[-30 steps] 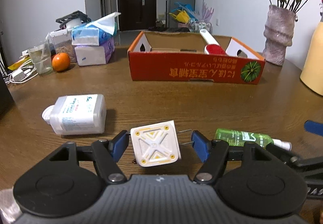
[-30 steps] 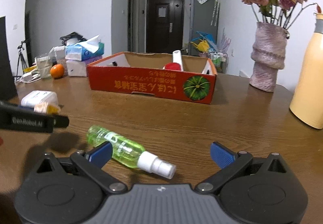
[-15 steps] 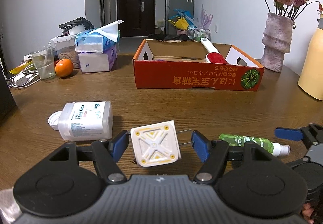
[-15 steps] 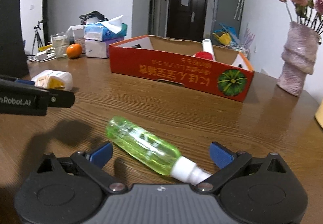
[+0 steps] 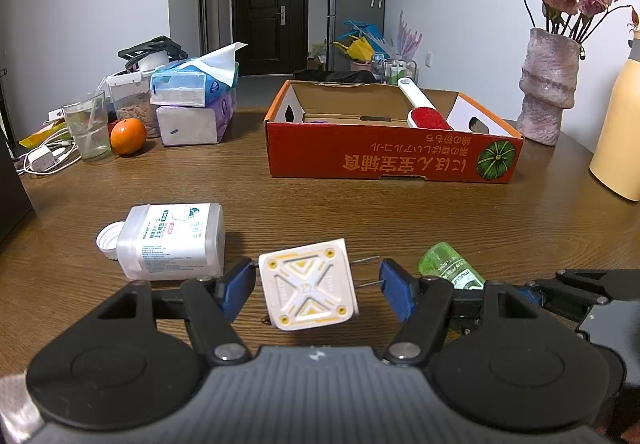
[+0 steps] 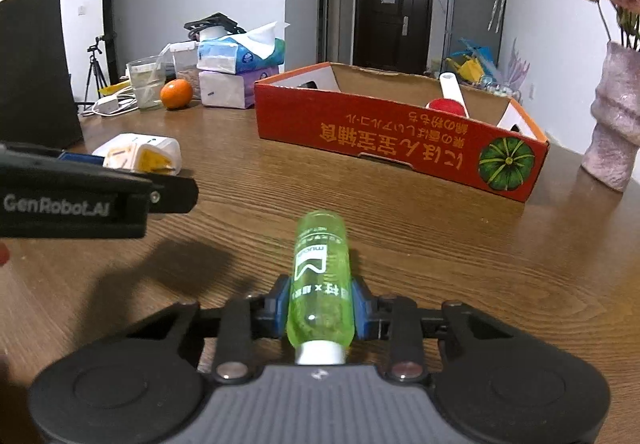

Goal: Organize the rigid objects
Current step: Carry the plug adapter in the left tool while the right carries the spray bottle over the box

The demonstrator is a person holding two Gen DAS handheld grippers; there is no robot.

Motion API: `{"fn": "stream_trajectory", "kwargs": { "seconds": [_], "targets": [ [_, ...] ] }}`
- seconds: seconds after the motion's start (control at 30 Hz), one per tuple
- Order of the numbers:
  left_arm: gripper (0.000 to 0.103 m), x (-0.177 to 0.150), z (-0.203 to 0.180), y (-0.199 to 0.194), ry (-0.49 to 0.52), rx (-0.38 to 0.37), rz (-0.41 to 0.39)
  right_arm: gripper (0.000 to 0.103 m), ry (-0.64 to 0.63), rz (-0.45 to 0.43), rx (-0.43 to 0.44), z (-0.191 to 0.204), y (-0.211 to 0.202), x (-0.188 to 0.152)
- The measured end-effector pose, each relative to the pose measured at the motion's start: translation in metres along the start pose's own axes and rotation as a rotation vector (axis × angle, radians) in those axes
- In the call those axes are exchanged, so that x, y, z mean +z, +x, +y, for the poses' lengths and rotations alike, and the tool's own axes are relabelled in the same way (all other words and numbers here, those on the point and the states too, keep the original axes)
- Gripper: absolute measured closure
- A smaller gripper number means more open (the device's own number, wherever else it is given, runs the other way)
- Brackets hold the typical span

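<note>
My left gripper (image 5: 318, 286) is shut on a white and yellow plug adapter (image 5: 307, 290), its metal prongs against the right pad; the adapter also shows in the right wrist view (image 6: 138, 156). My right gripper (image 6: 320, 310) is shut on a green spray bottle (image 6: 320, 280), cap end toward the camera; the bottle's base shows in the left wrist view (image 5: 448, 268). A white pill bottle (image 5: 170, 242) lies on its side on the wooden table (image 5: 360, 212). The orange cardboard box (image 5: 394, 160) stands further back with a red lint brush (image 5: 424, 114) inside.
At the back left stand tissue packs (image 5: 196, 104), an orange (image 5: 128, 136), a glass (image 5: 88, 126) and chargers with cables (image 5: 42, 160). A grey vase with roses (image 5: 548, 92) and a yellow bottle (image 5: 620, 132) stand at the right. The left gripper's body (image 6: 80, 196) is close at the right gripper's left.
My right gripper moved in over the green spray bottle and shut on it; the bottle now points straight ahead. My left gripper kept its hold on the plug adapter.
</note>
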State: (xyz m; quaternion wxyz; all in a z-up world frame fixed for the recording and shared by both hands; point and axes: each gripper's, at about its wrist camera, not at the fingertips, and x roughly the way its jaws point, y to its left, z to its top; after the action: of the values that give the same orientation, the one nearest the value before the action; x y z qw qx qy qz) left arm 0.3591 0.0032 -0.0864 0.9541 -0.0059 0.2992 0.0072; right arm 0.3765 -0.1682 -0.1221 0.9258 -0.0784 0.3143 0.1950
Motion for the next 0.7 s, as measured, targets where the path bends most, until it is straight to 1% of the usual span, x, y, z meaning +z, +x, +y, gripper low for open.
{"fn": "stream_trajectory", "kwargs": {
  "seconds": [0.1, 0.47, 0.7],
  "targets": [
    [0.033, 0.000, 0.000, 0.000, 0.000, 0.000, -0.002, 0.073, -0.007, -0.008, -0.008, 0.002, -0.002, -0.002],
    [0.033, 0.001, -0.001, -0.002, 0.003, 0.001, -0.011, 0.073, 0.071, -0.060, -0.019, -0.010, -0.014, 0.002],
    [0.033, 0.004, -0.003, -0.005, 0.003, -0.002, -0.026, 0.073, 0.093, -0.104, -0.020, -0.016, -0.024, 0.008]
  ]
}}
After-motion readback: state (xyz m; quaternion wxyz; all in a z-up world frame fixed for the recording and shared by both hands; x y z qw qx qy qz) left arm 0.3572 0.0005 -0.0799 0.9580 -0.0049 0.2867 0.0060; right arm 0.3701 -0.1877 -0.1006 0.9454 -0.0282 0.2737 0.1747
